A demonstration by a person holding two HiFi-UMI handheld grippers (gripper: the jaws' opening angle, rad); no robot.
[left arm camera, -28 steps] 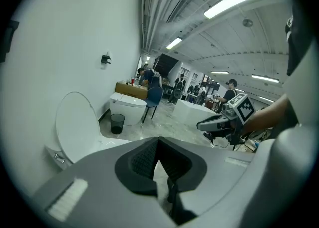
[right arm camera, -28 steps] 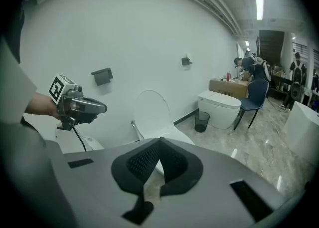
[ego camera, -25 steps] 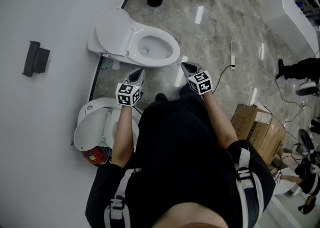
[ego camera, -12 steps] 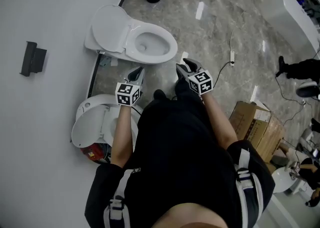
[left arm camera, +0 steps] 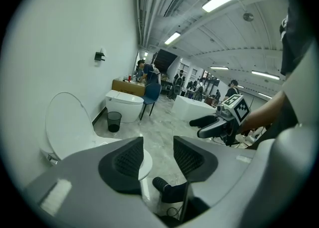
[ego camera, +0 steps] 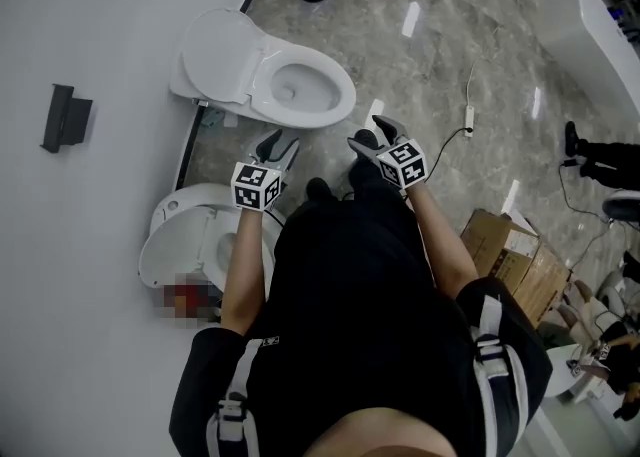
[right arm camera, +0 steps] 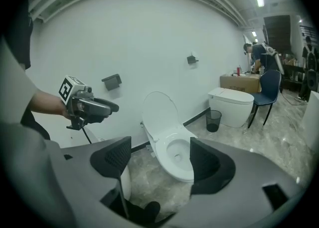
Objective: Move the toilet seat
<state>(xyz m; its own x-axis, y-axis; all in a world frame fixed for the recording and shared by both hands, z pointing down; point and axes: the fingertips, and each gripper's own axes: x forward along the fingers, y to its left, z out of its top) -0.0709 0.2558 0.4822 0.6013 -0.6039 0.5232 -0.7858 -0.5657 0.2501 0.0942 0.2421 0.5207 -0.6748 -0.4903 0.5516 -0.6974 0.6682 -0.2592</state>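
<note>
Empty tongs opening just short of the toilet

The left gripper (ego camera: 278, 148) and right gripper (ego camera: 372, 135) are both spreading their jaws with nothing between them, the right one wider. The toilet seat (ego camera: 338, 103) sits at twelve o'clock ahead of them, a glossy white ring that seems to lie flat on the bowl, with its lid (ego camera: 218, 53) raised toward the wall at ten o'clock. The likely risks are smooth plastic slipping from the pads and slamming down, or the jaws catching the lid instead of the ring.

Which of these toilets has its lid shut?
The far toilet beside the black bin and blue chair; the nearer toilet has its lid up.
</note>
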